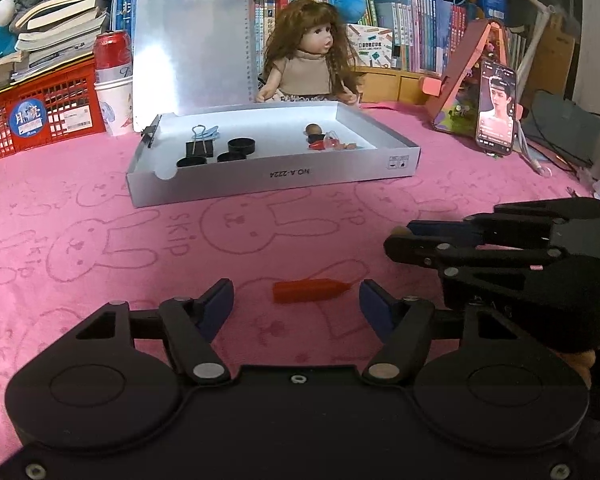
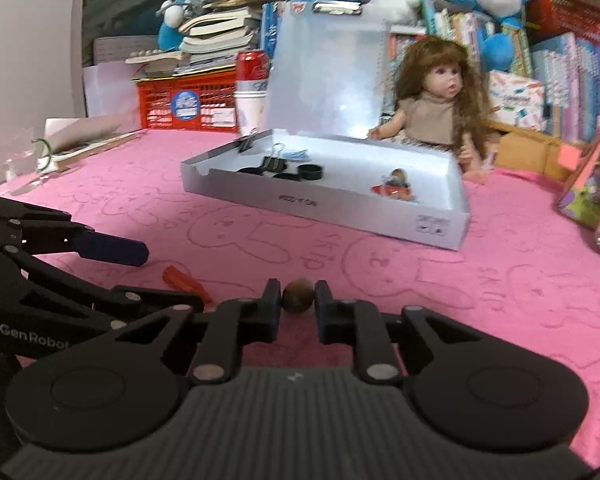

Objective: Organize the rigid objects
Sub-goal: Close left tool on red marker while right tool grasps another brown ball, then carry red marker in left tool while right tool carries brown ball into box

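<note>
An orange-red cone-tipped piece (image 1: 308,291) lies flat on the pink cloth. It sits between the blue pads of my left gripper (image 1: 296,305), which is open, and neither pad touches it. My right gripper (image 2: 298,305) is shut on a small brown ball (image 2: 298,299) low over the cloth. The left wrist view shows the right gripper (image 1: 398,240) just right of the orange piece. In the right wrist view, the left gripper (image 2: 152,276) straddles the orange piece (image 2: 178,278). Behind stands an open white box (image 1: 260,178) holding black caps (image 1: 242,146), binder clips (image 1: 200,142) and small bits.
A doll (image 1: 312,60) sits behind the box. A red crate (image 1: 40,108) and a red can (image 1: 112,54) on cups stand at the back left. A phone (image 1: 496,108) leans on a stand at the right. Books and plush toys line the back.
</note>
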A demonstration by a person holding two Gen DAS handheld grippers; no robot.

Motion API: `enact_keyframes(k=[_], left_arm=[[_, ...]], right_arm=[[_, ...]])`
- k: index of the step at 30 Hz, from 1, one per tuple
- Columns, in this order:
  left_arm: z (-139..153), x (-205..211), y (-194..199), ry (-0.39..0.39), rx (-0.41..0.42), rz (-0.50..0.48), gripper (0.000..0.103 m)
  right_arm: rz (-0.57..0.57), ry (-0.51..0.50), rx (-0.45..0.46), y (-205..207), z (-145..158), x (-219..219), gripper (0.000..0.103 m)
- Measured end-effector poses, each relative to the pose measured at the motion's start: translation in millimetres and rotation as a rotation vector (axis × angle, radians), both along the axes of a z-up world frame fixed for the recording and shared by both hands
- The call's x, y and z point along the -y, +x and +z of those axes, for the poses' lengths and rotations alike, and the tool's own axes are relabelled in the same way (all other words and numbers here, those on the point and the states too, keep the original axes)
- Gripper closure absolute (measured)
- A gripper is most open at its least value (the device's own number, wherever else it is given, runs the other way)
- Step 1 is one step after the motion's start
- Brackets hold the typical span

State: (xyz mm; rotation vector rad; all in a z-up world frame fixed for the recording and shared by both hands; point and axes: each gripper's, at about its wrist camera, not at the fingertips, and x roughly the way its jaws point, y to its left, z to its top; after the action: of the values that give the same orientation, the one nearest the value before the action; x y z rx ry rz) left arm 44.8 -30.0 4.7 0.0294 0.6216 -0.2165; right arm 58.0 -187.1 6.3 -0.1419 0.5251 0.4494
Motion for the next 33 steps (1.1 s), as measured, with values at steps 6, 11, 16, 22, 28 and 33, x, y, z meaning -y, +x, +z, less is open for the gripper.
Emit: enact_keyframes(k=[6, 11, 16, 22, 28, 33], left_arm=[[-6.1, 18.3, 4.1, 0.049, 0.021, 0.050, 0.035], [-8.5, 23.0, 4.8, 0.054, 0.032, 0.062, 0.040], [-9.1, 25.0, 0.7, 0.056, 0.050, 0.045, 0.060], [-6.5, 22.4, 1.5, 0.042, 0.040, 0.046, 0.061], [-1.3, 17.0, 8.2, 0.032, 0.033, 0.060, 0.060], [6.0, 10.3, 15.9, 0.027, 0.043, 0.079, 0.061]], right_arm=[[-0.076, -0.003, 0.005, -6.6, 0.3, 7.9, 0.081], [-0.104, 0.010, -0.006, -6.1, -2.5, 8.1, 0.081], [-0.097, 0.016, -0.014, -4.8, -4.4, 3.7, 0.081], [-0.095, 0.040, -0.026, -3.3, -3.3, 3.4, 0.081], [-0.096, 0.050, -0.026, 1.3, 1.8, 1.9, 0.081], [-0.107, 0.057, -0.030, 9.5, 6.9, 0.3, 0.081]])
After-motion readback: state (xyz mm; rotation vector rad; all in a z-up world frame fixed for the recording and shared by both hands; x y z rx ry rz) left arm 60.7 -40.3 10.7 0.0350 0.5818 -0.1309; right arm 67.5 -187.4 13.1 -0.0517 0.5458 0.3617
